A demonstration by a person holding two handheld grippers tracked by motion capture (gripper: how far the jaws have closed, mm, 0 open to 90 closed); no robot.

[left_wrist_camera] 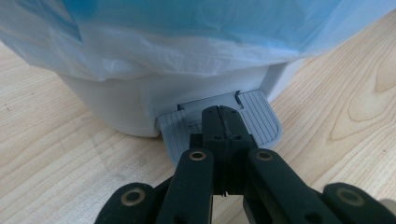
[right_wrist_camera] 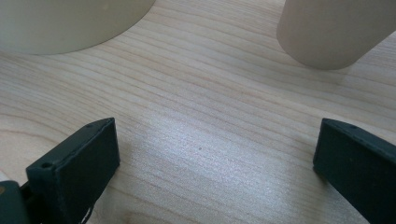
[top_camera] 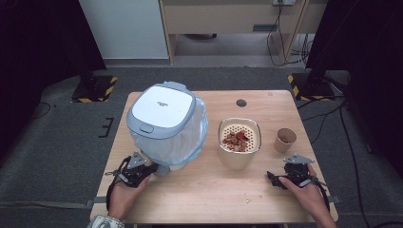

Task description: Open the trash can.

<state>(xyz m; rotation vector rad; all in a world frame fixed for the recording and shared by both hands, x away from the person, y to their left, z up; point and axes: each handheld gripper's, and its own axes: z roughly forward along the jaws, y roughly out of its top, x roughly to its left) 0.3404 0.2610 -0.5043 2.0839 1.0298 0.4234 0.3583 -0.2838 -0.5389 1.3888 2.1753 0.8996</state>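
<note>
A white pedal bin (top_camera: 164, 124) with a grey-rimmed lid and a blue-white liner stands on the left half of the wooden table (top_camera: 209, 190). Its grey ribbed pedal (left_wrist_camera: 261, 116) juts out at the base. My left gripper (top_camera: 151, 169) is shut with nothing between its jaws, and its tip (left_wrist_camera: 223, 114) rests on the pedal. A cream container (top_camera: 239, 142) with a perforated insert holding reddish-brown pieces sits at mid-table. My right gripper (top_camera: 270, 178) is open, low over bare wood (right_wrist_camera: 210, 149), with the container's base (right_wrist_camera: 70, 23) ahead on its left.
A small paper cup (top_camera: 284, 139) with a few brown pieces stands right of the container; its base (right_wrist_camera: 331, 32) is ahead of my right gripper. A crumb (top_camera: 247, 201) lies near the front edge. A round grommet (top_camera: 241, 102) is at the table's back.
</note>
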